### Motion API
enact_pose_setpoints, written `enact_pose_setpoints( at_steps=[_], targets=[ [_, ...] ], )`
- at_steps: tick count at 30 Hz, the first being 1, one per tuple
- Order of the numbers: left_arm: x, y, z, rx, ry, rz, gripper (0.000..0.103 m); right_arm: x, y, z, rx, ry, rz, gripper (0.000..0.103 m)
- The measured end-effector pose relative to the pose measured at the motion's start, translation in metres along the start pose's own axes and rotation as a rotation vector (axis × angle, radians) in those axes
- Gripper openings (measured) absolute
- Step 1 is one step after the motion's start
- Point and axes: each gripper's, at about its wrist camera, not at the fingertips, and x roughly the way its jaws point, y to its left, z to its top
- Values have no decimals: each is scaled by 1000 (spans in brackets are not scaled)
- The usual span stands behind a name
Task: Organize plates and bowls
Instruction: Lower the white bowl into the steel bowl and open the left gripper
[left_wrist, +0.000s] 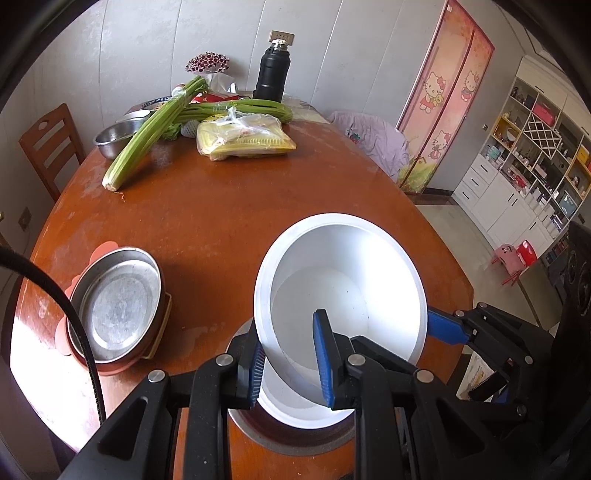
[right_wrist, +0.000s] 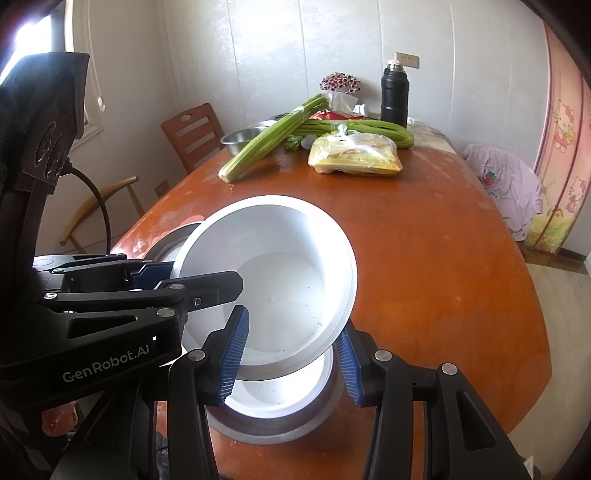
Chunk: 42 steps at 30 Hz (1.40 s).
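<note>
Looking along the left wrist view, the left gripper is clamped nearly closed on the near rim of the white bowl, held tilted above a second white bowl nested in a steel dish on the table. From the right wrist view, the right gripper pinches the same bowl's rim, jaws slightly wider. Uneven lifting between the two grips could twist the smooth rim free, dropping the bowl onto the stack.

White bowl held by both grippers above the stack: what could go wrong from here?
1. The white bowl hangs tilted, each gripper pinching only its thin rim: left gripper, right gripper. Uneven pull could let it slip.
2. Below sits another white bowl in a metal basin near the table edge; a drop could knock them off.
</note>
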Motion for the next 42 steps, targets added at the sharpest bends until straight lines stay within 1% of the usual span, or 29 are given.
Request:
enact_pose_setpoints(
  at_steps=[15,23,35,42],
  targets=[
    [14,3,-22,-10,48,4,24,12,3,-21,4,45,14,49],
    [24,9,-29,-17,77,14,24,21,4,-27,2,75,21,49],
    [38,13,-34,-20,113,18,24,31,3,-33,5,107,18,49],
    [40,14,-36,-19,118,18,24,36,4,-34,-3,118,3,49]
  ],
)
